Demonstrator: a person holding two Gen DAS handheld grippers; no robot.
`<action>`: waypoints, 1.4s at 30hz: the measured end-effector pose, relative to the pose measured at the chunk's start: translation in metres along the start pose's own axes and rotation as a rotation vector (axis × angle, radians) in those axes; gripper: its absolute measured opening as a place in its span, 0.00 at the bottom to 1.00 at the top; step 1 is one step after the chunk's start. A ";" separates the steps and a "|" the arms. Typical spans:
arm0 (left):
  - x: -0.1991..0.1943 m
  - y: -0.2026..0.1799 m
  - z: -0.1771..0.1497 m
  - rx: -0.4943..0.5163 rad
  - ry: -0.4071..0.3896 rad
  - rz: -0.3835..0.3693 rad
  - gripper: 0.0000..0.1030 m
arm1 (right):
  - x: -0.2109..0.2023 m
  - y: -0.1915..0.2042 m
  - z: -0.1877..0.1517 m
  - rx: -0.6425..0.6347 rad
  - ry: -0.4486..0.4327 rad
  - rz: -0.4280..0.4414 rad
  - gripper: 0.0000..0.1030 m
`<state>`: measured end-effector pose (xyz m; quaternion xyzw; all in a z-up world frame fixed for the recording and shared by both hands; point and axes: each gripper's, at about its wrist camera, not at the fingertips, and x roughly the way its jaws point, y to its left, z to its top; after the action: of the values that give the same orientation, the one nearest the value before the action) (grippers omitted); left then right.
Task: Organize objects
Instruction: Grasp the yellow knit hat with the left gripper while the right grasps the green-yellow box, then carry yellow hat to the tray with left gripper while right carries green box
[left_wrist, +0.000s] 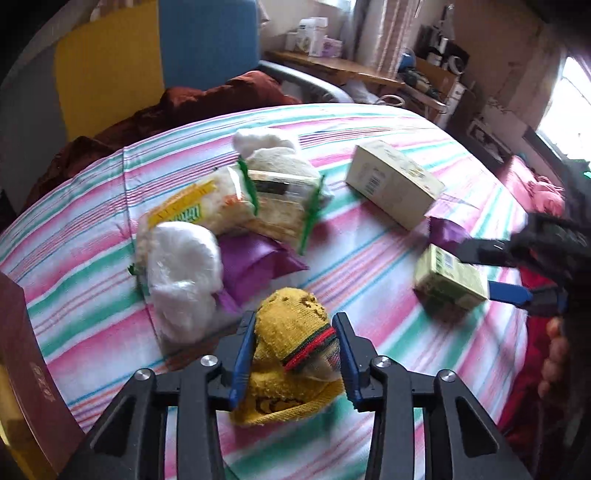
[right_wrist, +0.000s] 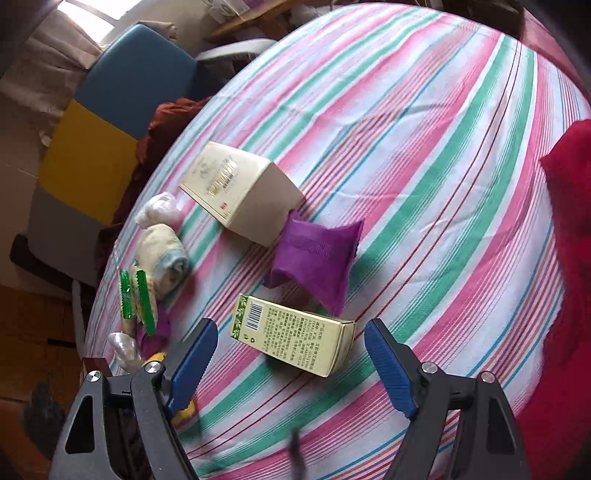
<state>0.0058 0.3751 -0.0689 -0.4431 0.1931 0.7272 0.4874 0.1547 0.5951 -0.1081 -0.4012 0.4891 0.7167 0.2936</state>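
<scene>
While the left gripper (left_wrist: 295, 354) clamps a yellow knit sock (left_wrist: 291, 354) low over the striped sheet (left_wrist: 369, 258), the right gripper (right_wrist: 291, 358) hangs wide open, w/ nothing held, fingers either side of the green box (right_wrist: 295, 334). Barcode plus small print there, unreadable. Cream box (right_wrist: 240, 188) just beyond: gold lettering, too blurry.

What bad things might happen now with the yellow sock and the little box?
The yellow sock sits loosely bunched in the left gripper, so it might slip out if lifted. The right gripper is open around the small green box, which lies slanted to it; closing could push the box away instead of catching it.
</scene>
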 end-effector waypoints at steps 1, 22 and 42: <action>-0.003 0.000 -0.003 -0.003 -0.006 -0.014 0.39 | 0.004 -0.001 0.001 0.008 0.014 -0.002 0.81; -0.032 -0.015 -0.053 -0.013 -0.046 -0.085 0.39 | 0.012 0.021 -0.003 -0.153 -0.009 -0.106 0.72; -0.051 -0.004 -0.071 -0.051 -0.055 -0.074 0.39 | 0.011 0.020 -0.009 -0.083 0.017 -0.055 0.78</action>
<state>0.0483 0.2987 -0.0636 -0.4420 0.1443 0.7254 0.5076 0.1356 0.5802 -0.1106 -0.4327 0.4502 0.7244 0.2922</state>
